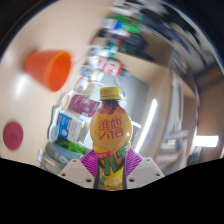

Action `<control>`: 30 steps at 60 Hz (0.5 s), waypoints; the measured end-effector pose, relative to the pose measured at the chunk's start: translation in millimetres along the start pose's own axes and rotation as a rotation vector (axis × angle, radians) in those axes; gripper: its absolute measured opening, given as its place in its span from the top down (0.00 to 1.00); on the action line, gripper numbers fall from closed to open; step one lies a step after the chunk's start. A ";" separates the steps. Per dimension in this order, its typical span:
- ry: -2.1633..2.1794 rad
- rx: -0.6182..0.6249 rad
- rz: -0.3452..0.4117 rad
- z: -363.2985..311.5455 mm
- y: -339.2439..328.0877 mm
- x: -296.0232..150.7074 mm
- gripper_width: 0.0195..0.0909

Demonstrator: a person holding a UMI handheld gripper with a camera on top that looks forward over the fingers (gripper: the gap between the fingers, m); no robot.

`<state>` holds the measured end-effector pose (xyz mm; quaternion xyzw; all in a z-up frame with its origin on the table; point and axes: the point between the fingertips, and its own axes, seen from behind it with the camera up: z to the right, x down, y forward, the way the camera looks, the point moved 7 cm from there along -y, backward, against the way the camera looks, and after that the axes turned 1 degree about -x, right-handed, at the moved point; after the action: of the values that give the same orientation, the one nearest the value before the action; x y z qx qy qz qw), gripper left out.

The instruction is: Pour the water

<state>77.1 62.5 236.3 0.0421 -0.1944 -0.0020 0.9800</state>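
Observation:
A yellow drink bottle [110, 130] with an orange cap and a red-and-green label stands upright between my fingers. Both purple pads [91, 160] press on its lower body, so my gripper [111, 166] is shut on the bottle and holds it above the table. An orange cup [49, 67] lies tipped with its mouth toward me on the pale tabletop [25, 100], well beyond the fingers and to the left of the bottle.
A round pink lid-like thing [13, 135] lies on the table at the near left. Behind the bottle stand several packaged goods and bottles [72, 125] in a row running to the back. A bright strip light shows at the right.

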 end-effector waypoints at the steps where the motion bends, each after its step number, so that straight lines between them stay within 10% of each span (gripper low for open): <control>1: 0.095 -0.001 -0.012 1.7 -1.2 4.2 0.84; 18: 1.925 -0.115 -0.059 -35.2 -52.7 30.7 0.84; 30: 2.093 -0.240 -0.105 -103.5 -61.6 27.7 0.84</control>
<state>142.9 9.0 146.4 -0.0660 0.7519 -0.0262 0.6554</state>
